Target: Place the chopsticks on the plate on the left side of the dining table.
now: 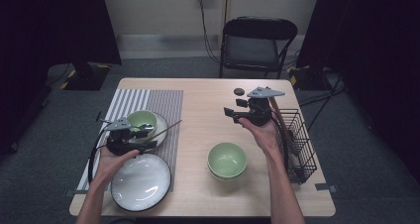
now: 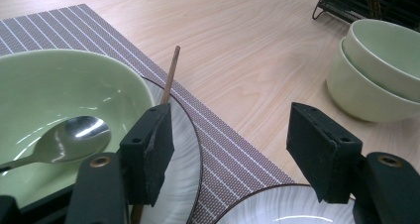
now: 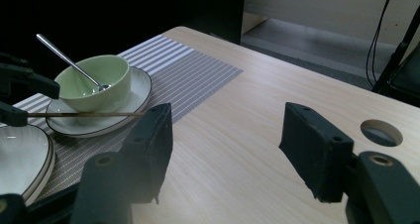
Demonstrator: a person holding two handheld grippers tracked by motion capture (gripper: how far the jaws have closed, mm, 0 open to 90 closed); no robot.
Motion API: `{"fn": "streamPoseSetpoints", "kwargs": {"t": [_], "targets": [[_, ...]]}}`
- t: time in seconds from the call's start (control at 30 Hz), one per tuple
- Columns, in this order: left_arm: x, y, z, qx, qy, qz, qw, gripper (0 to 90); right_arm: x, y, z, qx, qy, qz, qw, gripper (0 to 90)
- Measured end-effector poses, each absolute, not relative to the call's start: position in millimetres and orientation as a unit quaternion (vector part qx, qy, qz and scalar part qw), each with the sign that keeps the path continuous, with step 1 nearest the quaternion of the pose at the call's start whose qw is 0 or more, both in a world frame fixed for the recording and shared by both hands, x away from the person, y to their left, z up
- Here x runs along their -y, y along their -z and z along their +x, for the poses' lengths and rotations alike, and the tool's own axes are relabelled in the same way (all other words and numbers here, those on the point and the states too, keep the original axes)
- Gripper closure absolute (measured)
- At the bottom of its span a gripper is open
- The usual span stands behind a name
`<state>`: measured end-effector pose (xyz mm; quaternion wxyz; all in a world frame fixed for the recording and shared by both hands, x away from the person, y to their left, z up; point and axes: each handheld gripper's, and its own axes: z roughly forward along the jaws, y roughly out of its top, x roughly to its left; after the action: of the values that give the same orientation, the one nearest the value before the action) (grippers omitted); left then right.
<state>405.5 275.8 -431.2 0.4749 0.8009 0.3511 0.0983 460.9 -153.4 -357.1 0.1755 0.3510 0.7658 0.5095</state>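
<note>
A green bowl (image 1: 142, 120) with a metal spoon (image 2: 74, 140) in it stands on a white plate (image 1: 161, 125) on the striped placemat (image 1: 148, 101). A wooden chopstick (image 2: 171, 75) lies across that plate's rim, running past the left jaw of my left gripper (image 2: 230, 135), which is open with nothing between its jaws. In the high view my left gripper (image 1: 147, 136) sits at the plate's near edge. My right gripper (image 1: 232, 114) hovers open and empty over the table's right half, its jaws pointing left toward the bowl (image 3: 99, 80).
A large white plate (image 1: 141, 182) lies at the front left. Two stacked green bowls (image 1: 227, 160) stand front centre. A black wire rack (image 1: 298, 144) lines the right edge. A dark round disc (image 1: 239, 91) marks the tabletop, and a folding chair (image 1: 257, 43) stands behind the table.
</note>
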Motion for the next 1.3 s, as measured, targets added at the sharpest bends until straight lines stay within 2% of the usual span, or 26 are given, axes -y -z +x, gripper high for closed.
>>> {"fn": "streamPoseSetpoints", "kwargs": {"t": [0.1, 0.43, 0.63, 0.73, 1.07, 1.3], "targets": [[-274.7, 430.9, 402.7, -0.347, -0.103, 0.811, 0.459, 34.0, 157.7, 350.4, 460.6, -0.765, -0.510, 0.349, 0.181, 37.3], [-277.6, 429.4, 395.5, -0.364, -0.101, 0.789, 0.484, 35.4, 178.3, 331.3, 456.8, -0.757, -0.511, 0.355, 0.199, 36.4], [-275.8, 428.5, 393.2, -0.361, -0.109, 0.793, 0.479, 29.6, 186.6, 323.1, 453.0, -0.756, -0.513, 0.353, 0.202, 35.8], [-275.9, 427.7, 391.8, -0.363, -0.119, 0.792, 0.476, 30.1, 198.6, 320.2, 452.9, -0.753, -0.508, 0.360, 0.212, 38.6], [-278.2, 426.7, 392.3, -0.370, -0.127, 0.780, 0.488, 30.2, 235.9, 322.5, 457.6, -0.739, -0.492, 0.400, 0.228, 39.8], [-274.5, 428.4, 393.4, -0.366, -0.123, 0.789, 0.478, 30.2, 250.8, 334.9, 465.4, -0.738, -0.474, 0.426, 0.223, 41.5]]}}
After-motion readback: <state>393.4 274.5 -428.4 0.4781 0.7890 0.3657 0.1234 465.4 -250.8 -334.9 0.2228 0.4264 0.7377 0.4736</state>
